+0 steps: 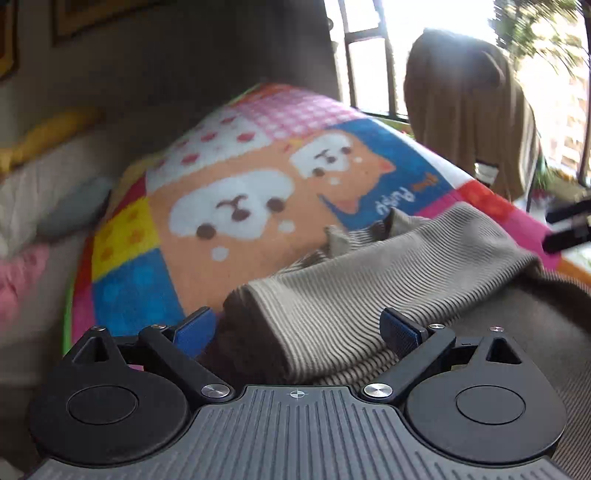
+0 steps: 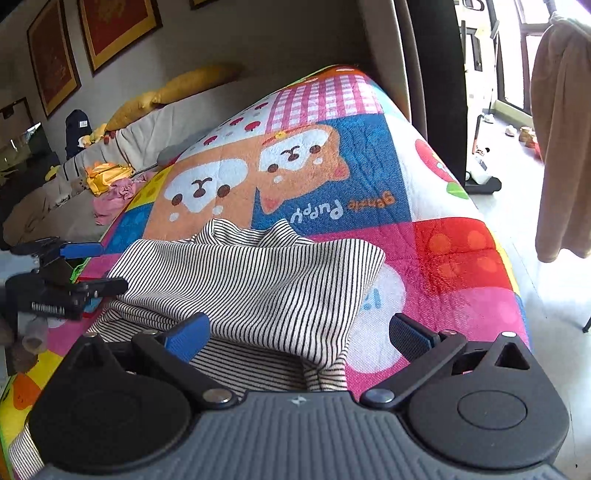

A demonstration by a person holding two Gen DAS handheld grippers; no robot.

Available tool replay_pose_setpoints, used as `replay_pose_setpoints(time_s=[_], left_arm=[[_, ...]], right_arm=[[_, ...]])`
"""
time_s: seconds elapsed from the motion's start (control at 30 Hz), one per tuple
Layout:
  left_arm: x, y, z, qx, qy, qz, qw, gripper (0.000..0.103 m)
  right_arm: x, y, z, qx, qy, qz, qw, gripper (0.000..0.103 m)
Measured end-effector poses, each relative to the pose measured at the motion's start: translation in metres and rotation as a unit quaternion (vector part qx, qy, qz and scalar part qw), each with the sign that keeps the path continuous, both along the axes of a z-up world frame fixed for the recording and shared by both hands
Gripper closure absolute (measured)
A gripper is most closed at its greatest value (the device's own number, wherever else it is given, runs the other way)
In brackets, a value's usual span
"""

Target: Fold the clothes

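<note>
A black-and-white striped garment (image 2: pixel 258 273) lies on the colourful puppy blanket (image 2: pixel 332 155), with its upper layer folded over the lower one. My right gripper (image 2: pixel 299 336) hovers over the garment's near edge, its blue pads (image 2: pixel 410 336) wide apart and pressing nothing. At the garment's left edge my left gripper (image 2: pixel 92 267) stands open too. In the left wrist view the same striped garment (image 1: pixel 369 280) fills the space under my left gripper (image 1: pixel 298 330), and its pads (image 1: pixel 195 328) stand apart and off the cloth. The right gripper (image 1: pixel 569 225) shows at the right edge.
The blanket covers a bed whose right edge drops to a pale floor (image 2: pixel 517 221). A brown cloth (image 2: pixel 561 140) hangs by the window. Yellow pillows (image 2: pixel 192 83) and a heap of pink and yellow clothes (image 2: pixel 110 184) lie along the left. Framed pictures (image 2: pixel 114 29) hang on the wall.
</note>
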State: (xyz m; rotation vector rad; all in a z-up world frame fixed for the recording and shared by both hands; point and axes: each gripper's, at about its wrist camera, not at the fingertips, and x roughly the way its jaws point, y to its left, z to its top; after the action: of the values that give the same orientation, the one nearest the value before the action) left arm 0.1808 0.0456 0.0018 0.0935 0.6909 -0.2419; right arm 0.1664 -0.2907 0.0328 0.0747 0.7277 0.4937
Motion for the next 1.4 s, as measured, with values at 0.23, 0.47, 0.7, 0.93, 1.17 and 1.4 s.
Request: replay_pose_setpoints(time_s=[0.23,0.47,0.7,0.93,1.17,1.4], left_arm=[[0.060,0.044,-0.026,-0.193,0.156,0.046,0.9677,0.015],[0.064,0.032,-0.021,-0.169,0.142,0.023,0.9749,0.016],[0.078,0.015,-0.026,-0.156,0.115,0.006,0.9809,0.017],[0.078,0.024,-0.029,-0.165,0.093,-0.004,0.9819,0.041],[0.068,0.031,-0.026,-0.192,0.090,-0.027,0.9769,0.071],[-0.003,0.037,0.013,-0.208,0.025,-0.145,0.9669,0.075]], right_arm=[[0.069,0.001,-0.036,0.058,0.068,-0.043,0.995,0.000],[0.108,-0.017,-0.041,0.140,0.139,-0.046,0.979,0.000],[0.117,0.023,-0.041,0.073,0.091,0.040,0.992,0.007],[0.122,0.050,-0.037,0.036,0.074,0.080,0.993,0.023],[0.113,0.022,-0.034,0.070,0.082,0.054,0.993,0.054],[0.060,0.000,0.000,0.140,0.050,0.098,0.984,0.056]])
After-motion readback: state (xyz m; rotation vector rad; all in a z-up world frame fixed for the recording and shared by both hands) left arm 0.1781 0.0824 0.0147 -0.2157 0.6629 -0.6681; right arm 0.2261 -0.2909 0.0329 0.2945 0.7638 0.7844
